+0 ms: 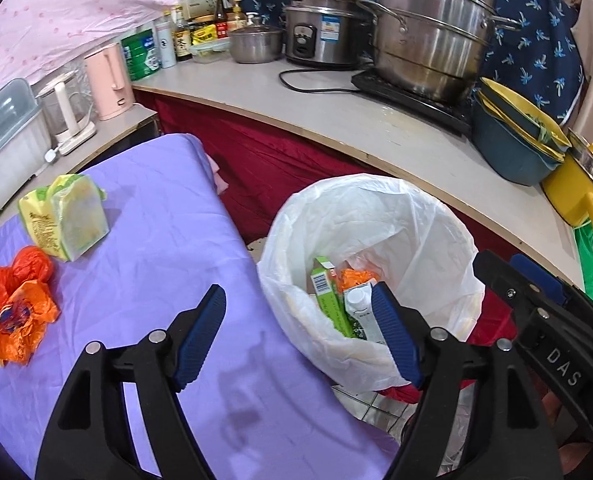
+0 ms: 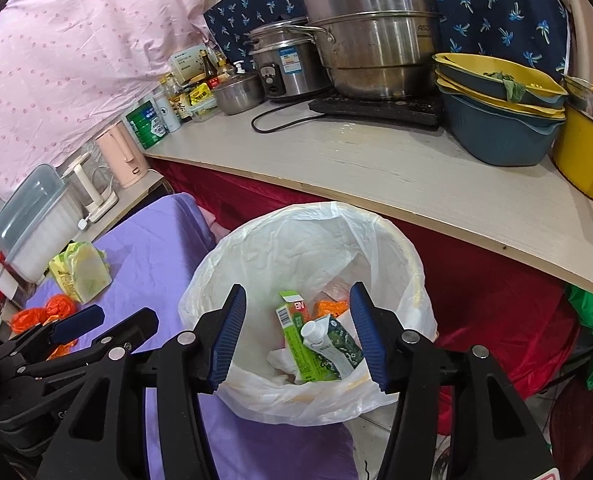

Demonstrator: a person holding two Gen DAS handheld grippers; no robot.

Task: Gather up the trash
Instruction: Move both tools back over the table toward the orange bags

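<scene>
A trash bin lined with a white bag (image 1: 416, 220) (image 2: 276, 248) stands beside a table under a purple cloth (image 1: 156, 220). In the bin lie a green box (image 2: 296, 332), a carton with a white cap (image 2: 328, 344) and an orange wrapper (image 2: 330, 308). On the cloth rest a yellow-green food wrapper (image 1: 64, 216) and crumpled orange plastic bags (image 1: 16, 304). My left gripper (image 1: 298, 294) hangs open over the cloth's edge and the bin's rim, nothing between its pads. My right gripper (image 2: 298, 292) is open above the bin's mouth and holds nothing.
Behind the bin, a counter (image 2: 396, 168) with a red skirt carries a steel steamer pot (image 2: 368, 40) on a hob, a rice cooker (image 2: 284, 64), stacked basins (image 2: 496, 112), a yellow pot and bottles. A pink kettle (image 1: 108, 80) and a lidded box stand at the left.
</scene>
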